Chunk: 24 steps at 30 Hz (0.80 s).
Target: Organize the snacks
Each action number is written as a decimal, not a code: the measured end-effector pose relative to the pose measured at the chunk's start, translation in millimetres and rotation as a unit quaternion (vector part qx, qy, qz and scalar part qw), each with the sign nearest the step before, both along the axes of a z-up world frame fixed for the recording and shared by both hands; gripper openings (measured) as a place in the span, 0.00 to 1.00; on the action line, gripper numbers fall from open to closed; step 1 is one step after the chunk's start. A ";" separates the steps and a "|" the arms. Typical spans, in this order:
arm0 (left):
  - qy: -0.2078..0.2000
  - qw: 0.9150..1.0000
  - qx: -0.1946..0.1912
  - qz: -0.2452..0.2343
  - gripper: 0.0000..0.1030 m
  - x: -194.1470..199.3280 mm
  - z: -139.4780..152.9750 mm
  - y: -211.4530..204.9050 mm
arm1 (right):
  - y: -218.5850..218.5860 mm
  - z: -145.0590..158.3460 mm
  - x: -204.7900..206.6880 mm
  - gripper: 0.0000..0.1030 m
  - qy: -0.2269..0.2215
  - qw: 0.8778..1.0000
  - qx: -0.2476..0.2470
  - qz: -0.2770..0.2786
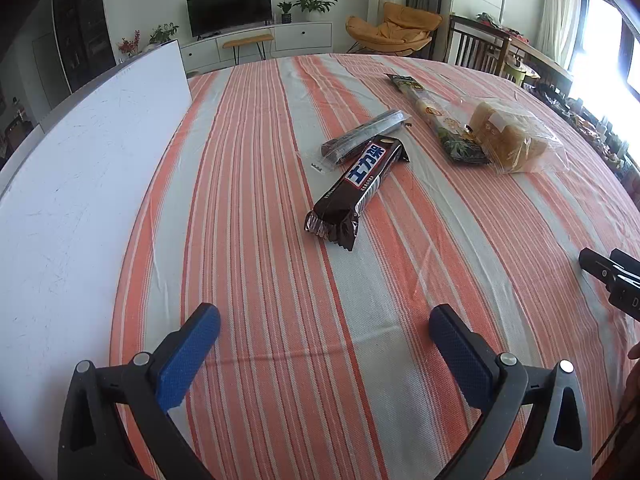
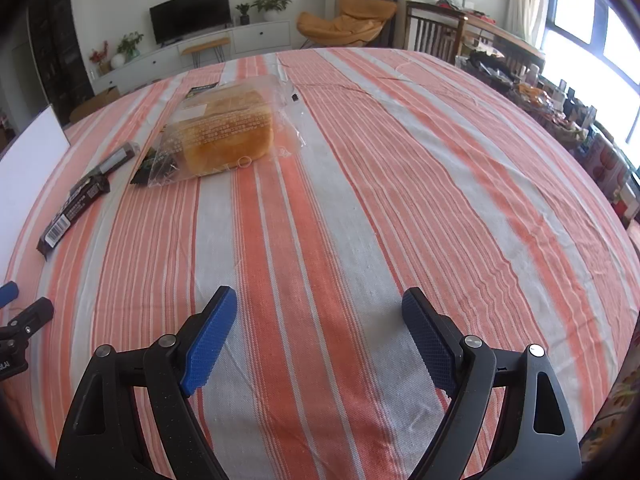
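Observation:
Several snacks lie on the orange-and-white striped tablecloth [image 1: 256,264]. A brown chocolate bar [image 1: 356,188] is nearest, ahead of my left gripper [image 1: 324,320], which stands open over bare cloth with nothing between its fingers. Behind the bar lies a dark slim packet [image 1: 360,136]. To its right a long biscuit pack [image 1: 436,116] rests against a loaf of bread [image 1: 516,136] in a clear bag. In the right wrist view the bread [image 2: 228,132] sits far ahead to the left and the chocolate bar [image 2: 74,208] lies at the left edge. My right gripper [image 2: 320,300] is open and holds nothing.
A white board [image 1: 80,160] lies along the table's left side. The other gripper's black body [image 1: 612,280] shows at the right edge. Wooden chairs [image 1: 476,46] stand past the far table edge. A cluttered surface [image 2: 560,112] runs under the window at right.

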<state>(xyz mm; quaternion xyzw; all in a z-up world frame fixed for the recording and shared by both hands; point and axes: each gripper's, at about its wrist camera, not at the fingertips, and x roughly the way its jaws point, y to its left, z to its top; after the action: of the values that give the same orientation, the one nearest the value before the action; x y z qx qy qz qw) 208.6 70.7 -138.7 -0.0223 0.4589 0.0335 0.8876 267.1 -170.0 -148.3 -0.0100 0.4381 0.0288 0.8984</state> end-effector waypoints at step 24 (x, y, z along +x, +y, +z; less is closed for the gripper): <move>0.000 1.000 0.000 -0.002 1.00 -0.2 -0.1 0.1 | 1.3 -0.7 -0.5 0.86 0.001 1.000 0.001 0.002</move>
<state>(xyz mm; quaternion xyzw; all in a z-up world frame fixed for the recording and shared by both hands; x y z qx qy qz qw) 208.3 70.8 -138.8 -0.0211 0.4590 0.0321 0.8876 266.5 -168.6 -149.0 -0.0103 0.4391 0.0314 0.8978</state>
